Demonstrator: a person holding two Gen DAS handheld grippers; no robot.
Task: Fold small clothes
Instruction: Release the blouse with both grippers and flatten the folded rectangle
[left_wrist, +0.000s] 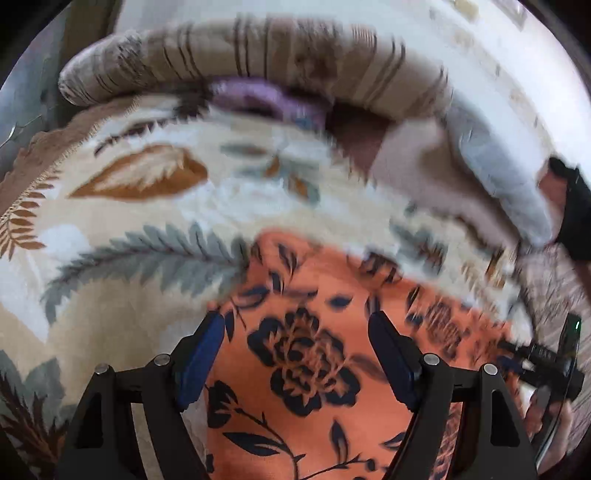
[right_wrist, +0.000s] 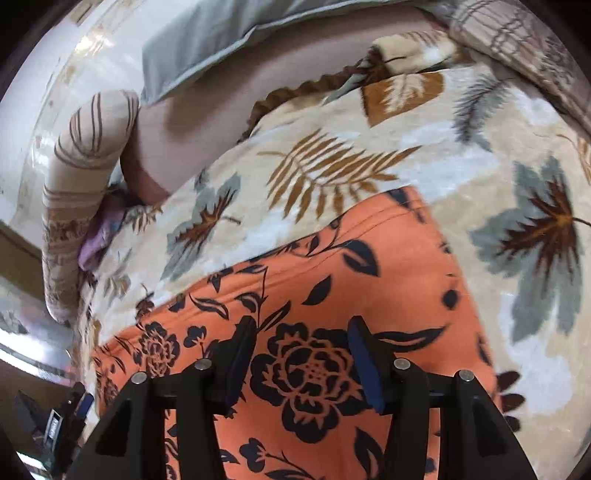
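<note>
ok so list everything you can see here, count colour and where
garment: one, orange with dark flowers, flat on the blanket under both grippers
blanket: one, cream with leaf print, covers the bed
bolster: one, beige, striped, along the blanket's far edge
pillow: one, grey, beyond the blanket
purple cloth: one, tucked under the bolster
left gripper: one, black, blue pads, jaws open above the garment
right gripper: one, black, jaws open above the garment

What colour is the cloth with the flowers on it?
Orange cloth with dark navy flowers and leaves, best seen in the right wrist view.
</note>
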